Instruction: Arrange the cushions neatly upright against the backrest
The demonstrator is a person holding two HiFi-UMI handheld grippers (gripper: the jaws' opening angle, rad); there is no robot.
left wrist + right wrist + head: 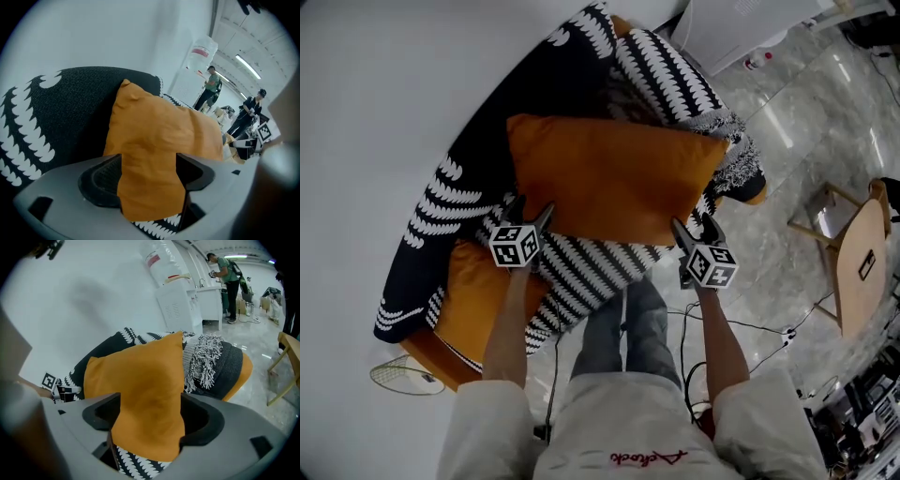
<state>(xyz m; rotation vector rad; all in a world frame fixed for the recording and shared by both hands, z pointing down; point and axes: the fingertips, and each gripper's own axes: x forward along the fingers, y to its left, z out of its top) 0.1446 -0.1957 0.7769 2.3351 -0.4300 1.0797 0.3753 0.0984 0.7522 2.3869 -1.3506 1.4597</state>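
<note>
Head view: left gripper (532, 208) stands wide around the lower-left corner of the orange cushion (614, 173), not visibly pinching. Right gripper (695, 227) has its jaws opening around the lower-right corner. With neither of the 2 clamped, the cushion, propped before the backrest (441, 202), could slump forward.

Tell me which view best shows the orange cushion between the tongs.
The head view: the whole orange cushion shows, against the sofa. The left gripper view shows it foreshortened, one corner between the open left tongs; the right gripper view, its other corner between the opening right tongs.
</note>
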